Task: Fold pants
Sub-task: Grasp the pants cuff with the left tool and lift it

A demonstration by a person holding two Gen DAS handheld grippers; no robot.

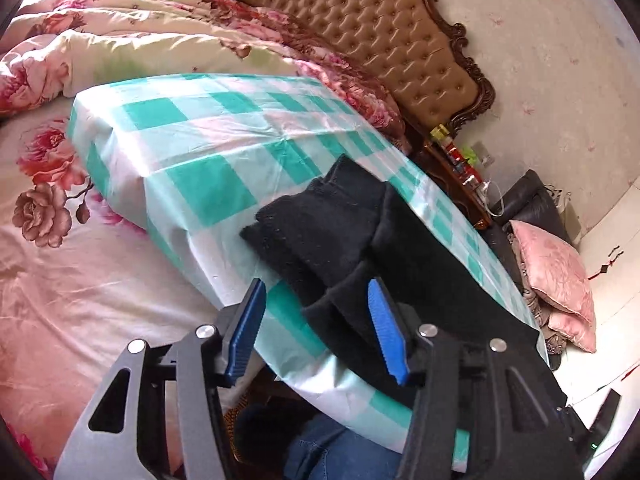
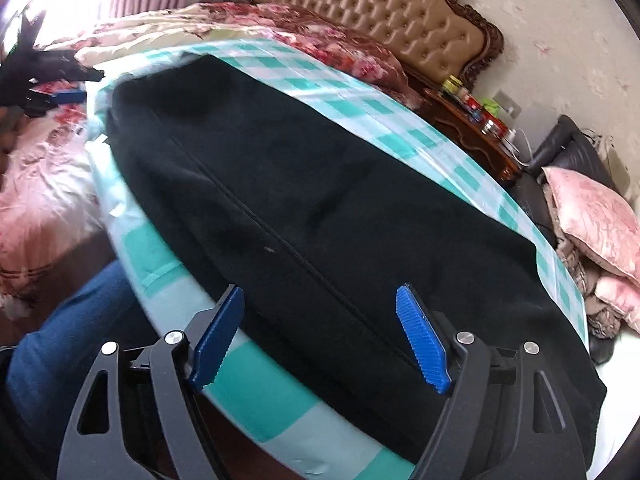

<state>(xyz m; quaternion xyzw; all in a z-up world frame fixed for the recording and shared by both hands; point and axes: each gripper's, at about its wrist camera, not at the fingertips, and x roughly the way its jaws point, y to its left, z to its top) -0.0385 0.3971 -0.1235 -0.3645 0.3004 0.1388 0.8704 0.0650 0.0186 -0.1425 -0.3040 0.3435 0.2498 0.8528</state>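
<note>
Black pants (image 2: 304, 184) lie lengthwise on a table under a teal-and-white checked cloth (image 2: 256, 396). In the right wrist view they fill most of the tabletop, and a seam runs down their middle. My right gripper (image 2: 320, 338) hovers open over their near end with nothing pinched between its blue pads. In the left wrist view the pants (image 1: 328, 224) show their stacked leg ends on the checked cloth (image 1: 192, 152). My left gripper (image 1: 320, 326) is open at the table's near edge. Its right pad is over the black fabric and its left pad is over bare cloth.
A bed with a floral quilt (image 1: 100, 56) lies beyond and left of the table, backed by a tufted headboard (image 1: 372, 28). A cluttered nightstand (image 1: 460, 168) and pink cushions (image 1: 556, 272) stand to the right. A person's leg in jeans (image 2: 68, 332) is beside the table.
</note>
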